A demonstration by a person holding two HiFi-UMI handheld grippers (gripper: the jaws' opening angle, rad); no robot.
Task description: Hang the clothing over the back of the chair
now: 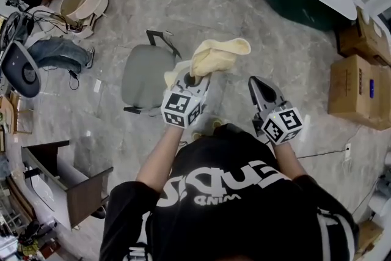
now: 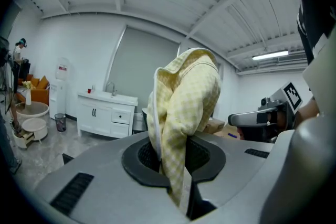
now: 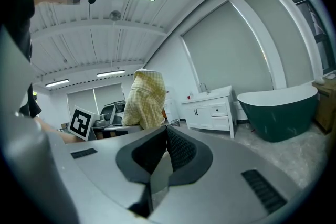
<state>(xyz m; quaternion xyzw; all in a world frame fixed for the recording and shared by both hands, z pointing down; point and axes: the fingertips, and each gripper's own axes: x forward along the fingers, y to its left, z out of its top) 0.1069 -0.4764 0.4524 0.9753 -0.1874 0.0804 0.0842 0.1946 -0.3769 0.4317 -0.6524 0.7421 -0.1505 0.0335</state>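
Left gripper jaws clamped on clothing, raised beside chair, prob. to clear its back; right gripper jaws together, empty.

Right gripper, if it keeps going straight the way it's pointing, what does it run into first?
Probably the white vanity cabinet, well beyond open floor; depth is hard to judge. The right gripper is shut and empty, with the yellow clothing left of its line and the green bathtub to the right.
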